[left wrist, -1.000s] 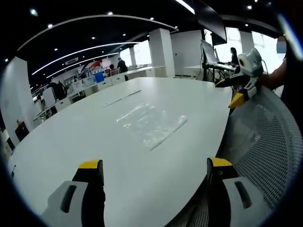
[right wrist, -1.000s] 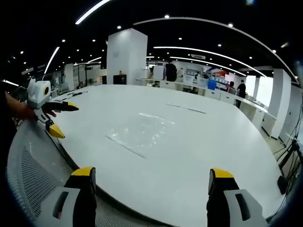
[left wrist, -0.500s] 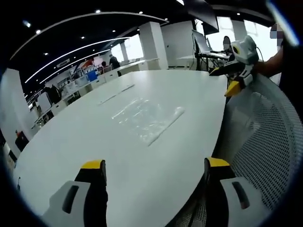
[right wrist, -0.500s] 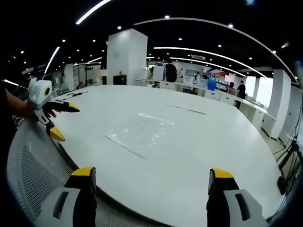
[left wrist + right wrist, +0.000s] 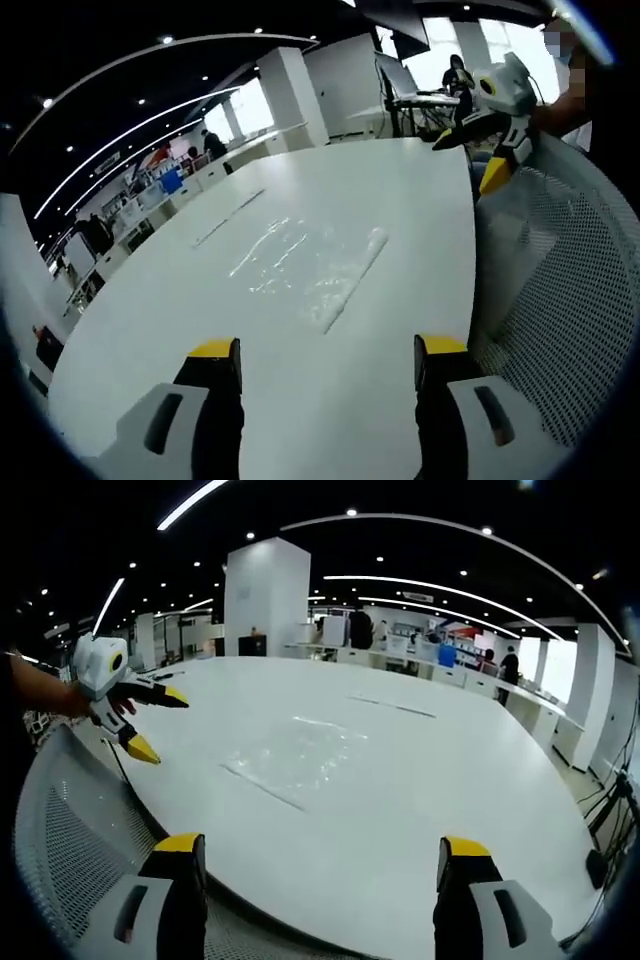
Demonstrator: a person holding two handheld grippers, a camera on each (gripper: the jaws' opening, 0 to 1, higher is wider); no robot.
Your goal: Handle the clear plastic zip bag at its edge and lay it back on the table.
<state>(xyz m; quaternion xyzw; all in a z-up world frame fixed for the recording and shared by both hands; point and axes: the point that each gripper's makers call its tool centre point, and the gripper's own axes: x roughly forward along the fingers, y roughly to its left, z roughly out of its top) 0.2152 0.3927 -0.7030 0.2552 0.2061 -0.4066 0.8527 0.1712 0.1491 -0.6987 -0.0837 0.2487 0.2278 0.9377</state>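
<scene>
The clear plastic zip bag [image 5: 308,265] lies flat on the white table [image 5: 170,320], well ahead of my left gripper [image 5: 327,352], which is open with nothing between its jaws. In the right gripper view the zip bag [image 5: 295,755] rests in the middle of the table [image 5: 470,770], a good way in front of my right gripper [image 5: 318,848], also open and holding nothing. The left gripper [image 5: 152,720] appears at the left of that view, open, above the table's edge. The right gripper [image 5: 478,158] shows at the upper right of the left gripper view, open.
A white mesh chair back [image 5: 570,300] stands by the table's near edge, also at the lower left as the mesh chair [image 5: 70,830] in the right view. Two thin strips [image 5: 392,709] lie farther along the table. Desks, pillars and people fill the office behind.
My left gripper has moved forward and tilted toward the table, coming closer to the bag. The bag has not moved. The right gripper stays nearly still.
</scene>
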